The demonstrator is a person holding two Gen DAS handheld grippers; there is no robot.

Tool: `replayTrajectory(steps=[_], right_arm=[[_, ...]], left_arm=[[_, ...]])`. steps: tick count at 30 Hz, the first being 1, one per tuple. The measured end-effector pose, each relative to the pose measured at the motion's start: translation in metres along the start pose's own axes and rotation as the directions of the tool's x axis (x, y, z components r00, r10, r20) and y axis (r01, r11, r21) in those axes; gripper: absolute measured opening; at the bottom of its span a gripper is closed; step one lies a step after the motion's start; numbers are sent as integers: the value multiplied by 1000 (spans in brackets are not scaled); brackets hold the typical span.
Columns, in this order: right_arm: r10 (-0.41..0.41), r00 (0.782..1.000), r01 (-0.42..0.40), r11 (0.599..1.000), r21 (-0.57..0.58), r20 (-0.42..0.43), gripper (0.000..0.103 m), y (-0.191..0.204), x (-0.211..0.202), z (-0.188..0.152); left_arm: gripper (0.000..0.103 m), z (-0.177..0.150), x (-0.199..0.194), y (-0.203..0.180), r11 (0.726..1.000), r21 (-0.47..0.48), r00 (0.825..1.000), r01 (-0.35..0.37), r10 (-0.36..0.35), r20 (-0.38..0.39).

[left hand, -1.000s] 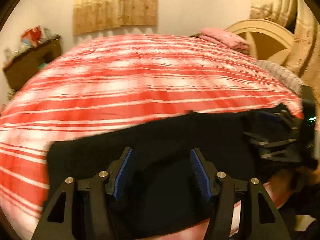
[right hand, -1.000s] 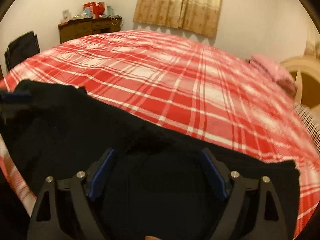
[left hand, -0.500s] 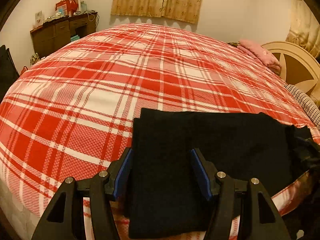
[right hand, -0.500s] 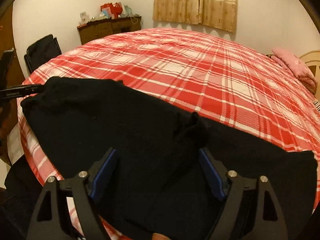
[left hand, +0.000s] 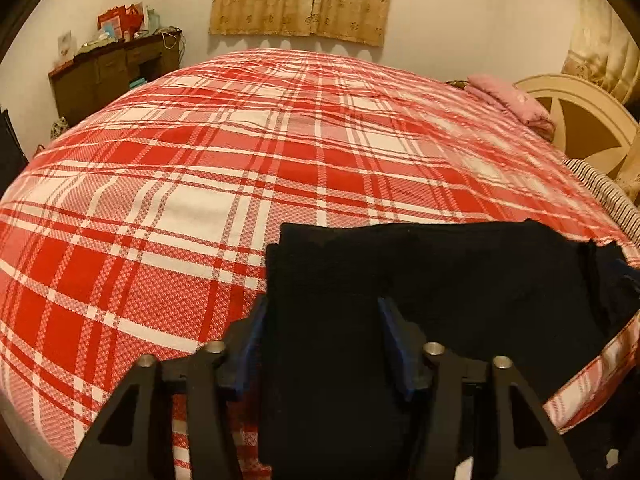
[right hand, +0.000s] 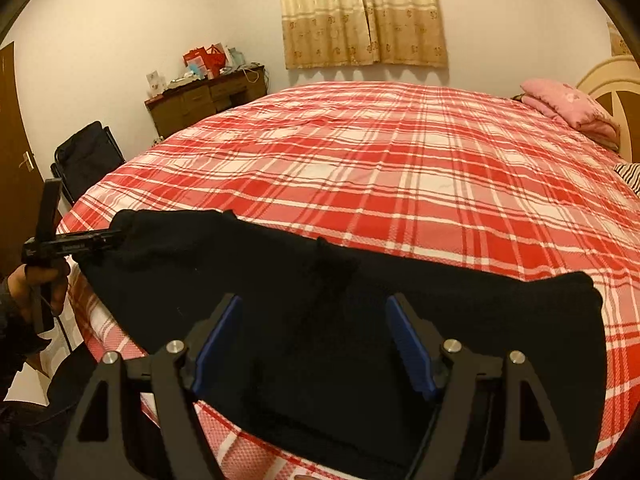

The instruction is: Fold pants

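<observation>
The black pants (left hand: 420, 280) lie folded on the near edge of the bed (left hand: 248, 152), which is covered by a red and white plaid sheet. In the left wrist view the left tool (left hand: 320, 336) has its 2 blue-padded fingers (left hand: 394, 334) spread wide, one on each side of the left end of the pants, and they grip nothing. In the right wrist view the right tool (right hand: 314, 336) is also wide open over the pants (right hand: 360, 320), with cloth between the pads but not pinched. The left tool (right hand: 72, 242) is visible there at 9 o'clock, near the far end of the pants. A pink pillow (right hand: 568, 106) rests at 2 o'clock by the headboard (left hand: 580, 120). A brown dresser (right hand: 204, 98) stands at 11 o'clock under the curtain (right hand: 360, 12).
</observation>
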State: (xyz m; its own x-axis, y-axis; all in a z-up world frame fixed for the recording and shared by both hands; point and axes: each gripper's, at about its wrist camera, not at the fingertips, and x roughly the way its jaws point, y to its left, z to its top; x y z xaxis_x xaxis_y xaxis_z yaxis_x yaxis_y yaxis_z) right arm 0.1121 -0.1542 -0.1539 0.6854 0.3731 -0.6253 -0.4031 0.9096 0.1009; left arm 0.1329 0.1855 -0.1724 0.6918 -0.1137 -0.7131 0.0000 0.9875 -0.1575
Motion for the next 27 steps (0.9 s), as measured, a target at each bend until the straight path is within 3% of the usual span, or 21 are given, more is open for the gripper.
replayTrajectory(steps=[7,10,11,12,13,18,27], right_arm=[[6,1000,-6,1000,-8,-4,78,4,3,-2],[11,1000,-11,1000,-6,-11,78,5,6,-5],[12,1000,-12,1000,-6,-13,78,6,6,-6],[12,1000,-12,1000,-7,-13,78,7,6,-6],[10,1000,-10,1000,-8,-8,78,8,4,-6],[8,1000,-8,1000,5,30,78,5,-7,-2],[-49,998,45,994,95,40,78,-22,-34,5]], left_arm=[[57,-6,0,-1,998,55,1000,-16,15,25],[54,-7,2,-1,999,46,1000,-9,8,27],[47,-5,0,1,999,34,1000,12,-13,26],[25,-3,-1,2,999,26,999,46,-46,19],[20,-1,-4,3,996,6,996,92,-92,10],[20,9,-36,-17,990,23,988,139,-140,65],[20,46,-90,-94,943,83,936,323,-331,122]])
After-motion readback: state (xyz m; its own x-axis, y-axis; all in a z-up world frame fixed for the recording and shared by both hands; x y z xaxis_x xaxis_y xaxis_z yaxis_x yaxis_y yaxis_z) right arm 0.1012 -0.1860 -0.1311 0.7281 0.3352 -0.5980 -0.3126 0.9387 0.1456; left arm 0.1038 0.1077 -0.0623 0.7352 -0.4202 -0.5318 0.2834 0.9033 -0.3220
